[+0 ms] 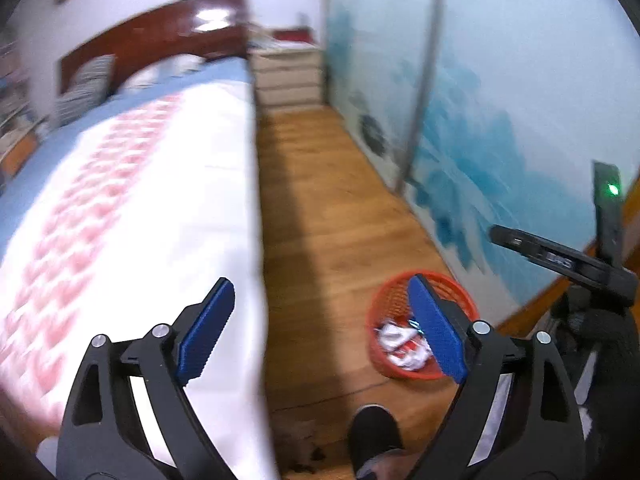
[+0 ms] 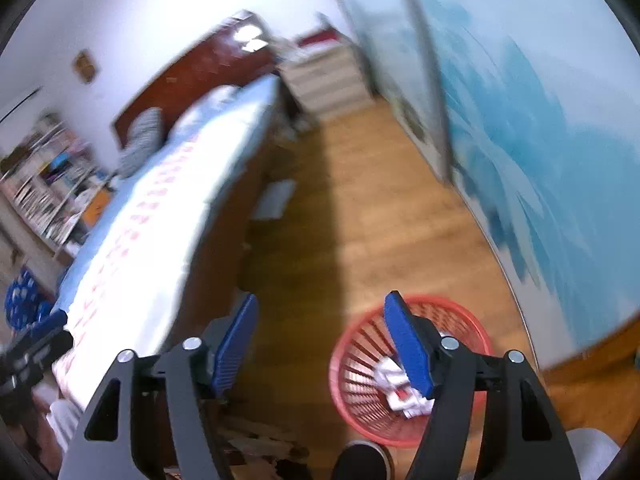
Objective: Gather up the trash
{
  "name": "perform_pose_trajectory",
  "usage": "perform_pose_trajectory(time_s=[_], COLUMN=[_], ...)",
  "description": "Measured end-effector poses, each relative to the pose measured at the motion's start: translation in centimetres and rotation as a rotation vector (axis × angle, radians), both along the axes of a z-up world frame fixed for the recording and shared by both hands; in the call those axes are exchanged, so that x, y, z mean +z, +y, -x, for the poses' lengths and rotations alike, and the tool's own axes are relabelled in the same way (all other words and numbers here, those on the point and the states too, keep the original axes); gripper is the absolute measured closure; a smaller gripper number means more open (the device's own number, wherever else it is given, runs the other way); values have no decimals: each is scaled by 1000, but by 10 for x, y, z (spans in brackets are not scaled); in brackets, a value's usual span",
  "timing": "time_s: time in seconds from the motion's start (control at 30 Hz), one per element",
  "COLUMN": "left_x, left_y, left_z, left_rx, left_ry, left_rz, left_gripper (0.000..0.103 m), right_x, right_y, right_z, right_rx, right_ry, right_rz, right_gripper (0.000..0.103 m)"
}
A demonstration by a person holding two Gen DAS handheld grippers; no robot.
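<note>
A red plastic basket [image 1: 390,300] stands on the wooden floor beside the blue wardrobe; it also shows in the right wrist view [image 2: 360,364]. Crumpled white and red trash [image 1: 396,342] lies inside it, seen from the right too [image 2: 394,384]. My left gripper [image 1: 320,326] is open and empty, held high above the floor between bed and basket. My right gripper [image 2: 322,344] is open and empty, just left of and above the basket. The right gripper's black body [image 1: 560,258] shows at the left view's right edge.
A bed [image 1: 140,200] with a white and pink cover fills the left side. A white drawer unit [image 1: 288,76] stands at the far end of the floor strip. Blue sliding wardrobe doors [image 1: 500,120] run along the right. A black shoe [image 1: 374,432] is below me. Clutter lies under the bed edge [image 2: 256,440].
</note>
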State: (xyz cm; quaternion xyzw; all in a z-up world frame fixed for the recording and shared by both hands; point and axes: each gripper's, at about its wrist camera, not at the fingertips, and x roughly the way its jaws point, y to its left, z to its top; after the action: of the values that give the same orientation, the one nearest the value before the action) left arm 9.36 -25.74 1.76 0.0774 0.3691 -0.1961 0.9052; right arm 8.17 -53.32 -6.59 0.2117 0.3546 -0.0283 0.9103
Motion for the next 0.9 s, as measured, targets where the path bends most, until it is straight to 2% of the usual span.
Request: perform_pose_trajectory(time_s=[0.13,0.2,0.3,0.4,0.57,0.67,0.9], left_x=[28,32,26,21,3,-7,-24], left_y=[67,102,140,168,196,204,209], left_z=[31,49,70,92,104,105,110], left_rx=[104,186,277,342,399,417,418], left_ry=[-80,-88,-88,-144,-117,-90,-61], left_rz=[21,34,29,24,70,71,83], left_gripper=[12,9,8,6,6,6,6], right_x=[53,69,81,81,76,75,67], right_y=[67,100,149,192,248,271,292], right_z=[18,29,47,57,68,70,71], right_rx=[125,195,305,382,408,408,439], right_ry=[-148,-205,-279,-276,-284,-301,-260], right_rz=[51,56,51,54,106,127,112], right_gripper=[19,8,6,6,6,6,6])
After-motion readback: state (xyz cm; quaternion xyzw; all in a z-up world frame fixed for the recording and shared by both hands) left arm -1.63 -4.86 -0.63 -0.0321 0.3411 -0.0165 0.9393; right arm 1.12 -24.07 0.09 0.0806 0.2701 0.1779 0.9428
